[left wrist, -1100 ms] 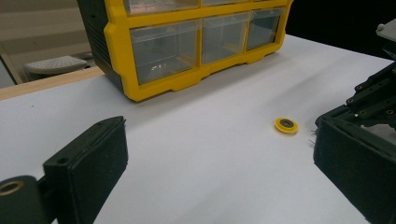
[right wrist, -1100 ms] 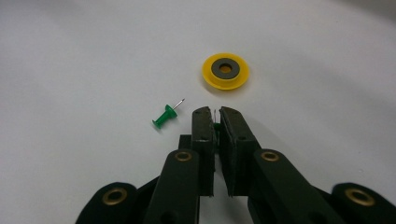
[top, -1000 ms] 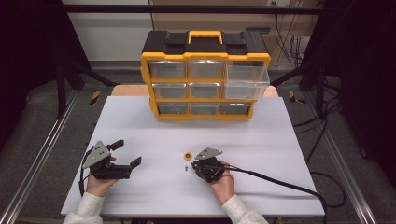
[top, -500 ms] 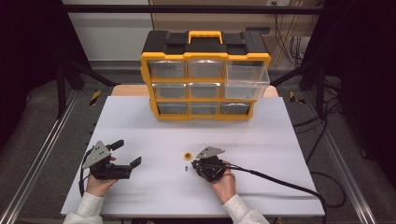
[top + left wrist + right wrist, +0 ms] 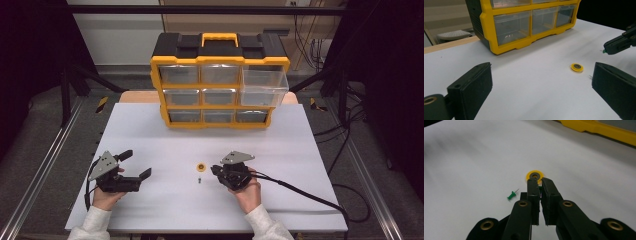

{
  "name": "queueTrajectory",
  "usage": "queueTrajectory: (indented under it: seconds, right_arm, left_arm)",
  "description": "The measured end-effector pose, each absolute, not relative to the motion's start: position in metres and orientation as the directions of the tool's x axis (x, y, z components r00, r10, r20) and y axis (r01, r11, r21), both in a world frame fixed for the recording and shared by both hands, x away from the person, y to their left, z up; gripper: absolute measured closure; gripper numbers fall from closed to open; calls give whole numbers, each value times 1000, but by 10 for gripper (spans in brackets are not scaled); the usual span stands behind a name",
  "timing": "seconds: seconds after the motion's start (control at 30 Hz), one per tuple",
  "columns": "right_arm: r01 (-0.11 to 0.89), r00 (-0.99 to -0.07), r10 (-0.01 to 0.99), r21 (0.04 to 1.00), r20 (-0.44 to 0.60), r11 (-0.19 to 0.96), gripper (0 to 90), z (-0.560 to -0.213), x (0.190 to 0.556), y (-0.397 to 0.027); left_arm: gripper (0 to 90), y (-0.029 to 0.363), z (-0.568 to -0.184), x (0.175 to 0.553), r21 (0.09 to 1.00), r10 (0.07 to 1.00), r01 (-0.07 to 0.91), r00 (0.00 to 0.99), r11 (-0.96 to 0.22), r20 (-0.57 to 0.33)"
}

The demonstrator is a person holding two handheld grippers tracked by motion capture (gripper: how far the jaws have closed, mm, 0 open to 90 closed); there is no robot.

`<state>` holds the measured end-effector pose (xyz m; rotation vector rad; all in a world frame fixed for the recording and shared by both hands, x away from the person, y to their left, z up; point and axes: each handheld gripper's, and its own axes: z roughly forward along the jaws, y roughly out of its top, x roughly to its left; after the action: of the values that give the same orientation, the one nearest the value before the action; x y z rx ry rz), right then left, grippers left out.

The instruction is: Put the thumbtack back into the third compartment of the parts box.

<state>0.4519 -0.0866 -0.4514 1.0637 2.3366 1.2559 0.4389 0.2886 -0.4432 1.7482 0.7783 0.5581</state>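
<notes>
My left gripper (image 5: 134, 167) gapes wide at lower left on the white tabletop (image 5: 150, 130); my right gripper (image 5: 539, 185) pinches something green, indistinct. No readable labels.

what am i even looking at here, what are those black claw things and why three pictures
No robot here: a person holds a hand-operated two-jaw clamp in each hand. One picture looks down from above the white table; the other two come from cameras riding on each clamp, looking along its black jaws.

At the back stands a yellow and black drawer cabinet, its upper right drawer pulled out. Near the middle lie a small yellow disc and a green pushpin.

The left gripper is open, with nothing between its jaws. The right gripper is shut, and the left gripper view shows a small green piece pinched at its tip, possibly another pin; it is too small to be sure.
</notes>
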Motion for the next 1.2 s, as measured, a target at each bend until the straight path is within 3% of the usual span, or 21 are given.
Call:
queueTrajectory:
  seconds: [1.2]
  right_arm:
    - [399,-649,757,882,79,251,856,-387,454,-138]
  left_arm:
    - [26,288,-443,439,954,737,228,676,-195,-11]
